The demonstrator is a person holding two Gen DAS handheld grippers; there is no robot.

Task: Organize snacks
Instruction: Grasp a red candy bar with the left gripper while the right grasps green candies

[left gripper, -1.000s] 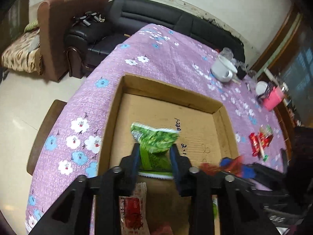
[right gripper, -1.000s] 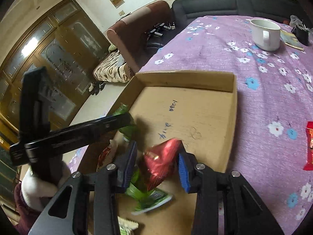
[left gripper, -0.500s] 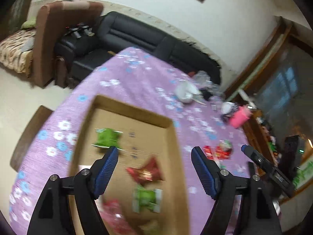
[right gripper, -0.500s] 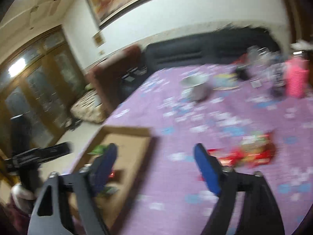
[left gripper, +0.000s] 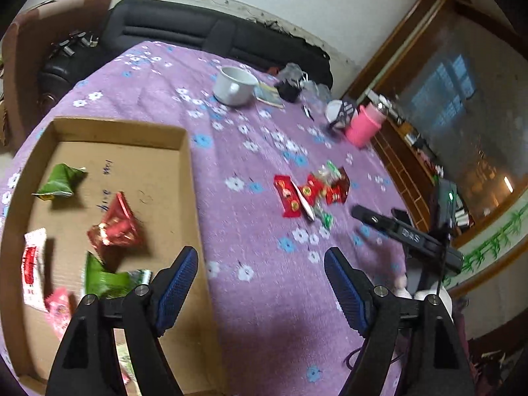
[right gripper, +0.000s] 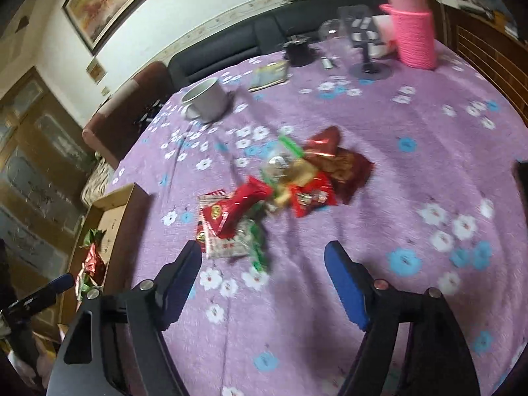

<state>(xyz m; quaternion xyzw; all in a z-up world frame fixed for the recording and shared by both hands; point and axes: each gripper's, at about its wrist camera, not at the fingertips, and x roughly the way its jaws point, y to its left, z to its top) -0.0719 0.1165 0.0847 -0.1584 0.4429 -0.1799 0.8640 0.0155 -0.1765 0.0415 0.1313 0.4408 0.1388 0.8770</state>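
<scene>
A cardboard box [left gripper: 184, 142] lies on the purple flowered table [left gripper: 250, 297]. It holds a green packet [left gripper: 61, 181], a red packet [left gripper: 115, 227], another green packet [left gripper: 109, 280] and a white-and-red packet [left gripper: 33, 264]. A pile of snack packets [left gripper: 310, 194] lies on the cloth right of the box; it also shows in the right wrist view [right gripper: 277, 184]. My left gripper [left gripper: 260, 280] is open and empty over the box's right edge. My right gripper [right gripper: 264, 274] is open and empty just short of the pile. The box shows at the left in the right wrist view [right gripper: 112, 204].
A white mug [left gripper: 234, 85], a booklet [left gripper: 269, 94], a dark cup [left gripper: 288, 89], a glass [right gripper: 366, 46] and a pink container [left gripper: 363, 127] stand at the table's far side. A black sofa [left gripper: 204, 36] and a brown armchair [left gripper: 36, 49] are behind it.
Both grippers let go of their packets in the box and opened. Both then swung right, away from the box toward the snack pile.
</scene>
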